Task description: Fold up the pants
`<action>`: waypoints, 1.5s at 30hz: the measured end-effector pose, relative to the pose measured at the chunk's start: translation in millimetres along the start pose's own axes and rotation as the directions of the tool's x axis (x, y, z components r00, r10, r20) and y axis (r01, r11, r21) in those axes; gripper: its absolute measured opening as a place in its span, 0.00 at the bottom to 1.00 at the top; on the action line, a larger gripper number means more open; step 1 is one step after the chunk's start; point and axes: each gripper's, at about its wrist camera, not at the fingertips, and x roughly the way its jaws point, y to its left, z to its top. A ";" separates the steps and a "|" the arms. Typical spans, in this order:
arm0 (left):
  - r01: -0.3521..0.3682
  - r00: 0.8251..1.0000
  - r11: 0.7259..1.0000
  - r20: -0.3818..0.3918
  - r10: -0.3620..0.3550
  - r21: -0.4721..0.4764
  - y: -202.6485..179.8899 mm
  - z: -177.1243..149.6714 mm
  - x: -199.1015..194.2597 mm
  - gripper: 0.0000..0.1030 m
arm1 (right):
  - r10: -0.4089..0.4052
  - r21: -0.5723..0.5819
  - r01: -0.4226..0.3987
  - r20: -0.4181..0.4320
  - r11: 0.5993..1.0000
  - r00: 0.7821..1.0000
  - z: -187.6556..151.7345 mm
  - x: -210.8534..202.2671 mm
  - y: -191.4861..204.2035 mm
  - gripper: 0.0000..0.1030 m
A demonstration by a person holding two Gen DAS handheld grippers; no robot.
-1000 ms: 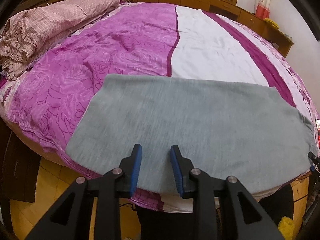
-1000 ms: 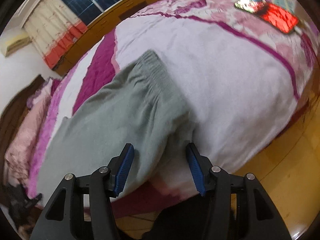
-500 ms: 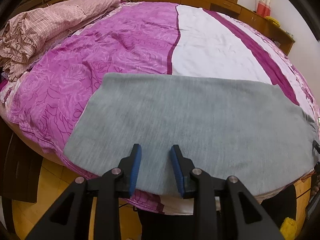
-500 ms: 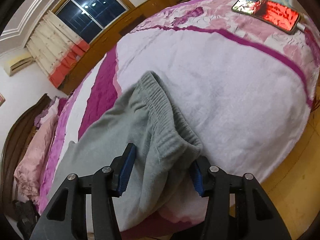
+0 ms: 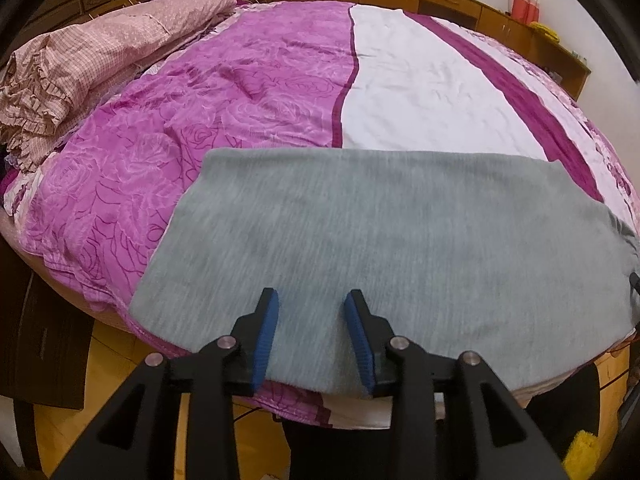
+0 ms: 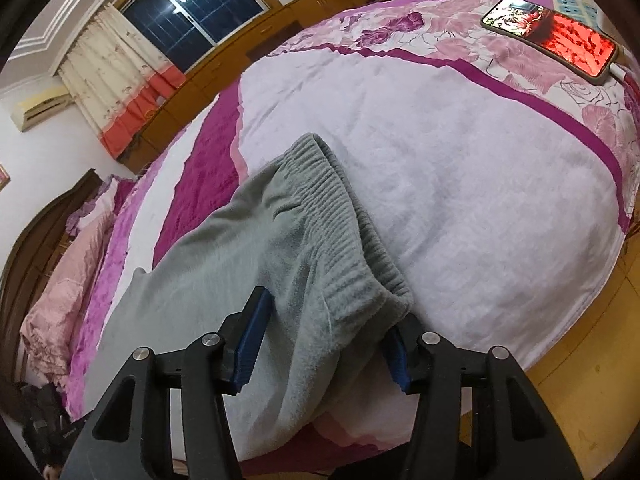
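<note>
Two grippers at the bed's (image 5: pixel 256 92) 6 o'clock edge: left gripper (image 5: pixel 312 340) narrow, jaws just opening, straddling flat grey pants (image 5: pixel 380 240) ungripped, right gripper (image 6: pixel 326 346) half-wide around the bunched waistband (image 6: pixel 340 232), pinch unclear, so cloth may slip when lifted.

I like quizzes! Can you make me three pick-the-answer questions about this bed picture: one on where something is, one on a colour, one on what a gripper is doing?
1. Where does the phone with the lit red screen lie?
A on the floor
B on the floral bedspread
C on the windowsill

2. What colour are the soft knit pants?
A grey
B yellow
C black

3. What is between the right gripper fingers?
A nothing
B a pillow
C the pants' ribbed waistband

Answers: 1 B, it rests on the bedspread's far flowered corner. 2 A, the cloth is grey in both views. 3 C, the waistband end bunches between the blue pads.
</note>
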 end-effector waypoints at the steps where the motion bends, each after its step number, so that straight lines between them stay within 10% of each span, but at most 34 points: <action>1: 0.001 1.000 1.000 -0.003 -0.001 0.002 0.0 0.3 -0.5 0.37 | -0.009 0.000 0.009 0.002 1.000 1.000 0.6 -0.5 1.3 0.39; 8: 0.018 0.999 1.000 -0.038 -0.018 -0.002 3.9 2.5 -5.6 0.38 | -0.057 -0.108 0.055 -0.014 0.993 0.998 4.1 -9.1 23.6 0.07; 32: 0.059 0.998 0.998 -0.010 -0.059 -0.015 10.5 4.7 -32.8 0.40 | 0.181 -0.443 -0.163 -0.002 0.882 0.983 -1.7 -71.5 176.1 0.04; 45: 0.129 0.991 0.991 0.019 -0.130 0.016 15.9 12.7 -43.7 0.42 | 0.360 -0.461 -0.404 -0.184 0.790 0.915 -19.8 -63.5 261.2 0.04</action>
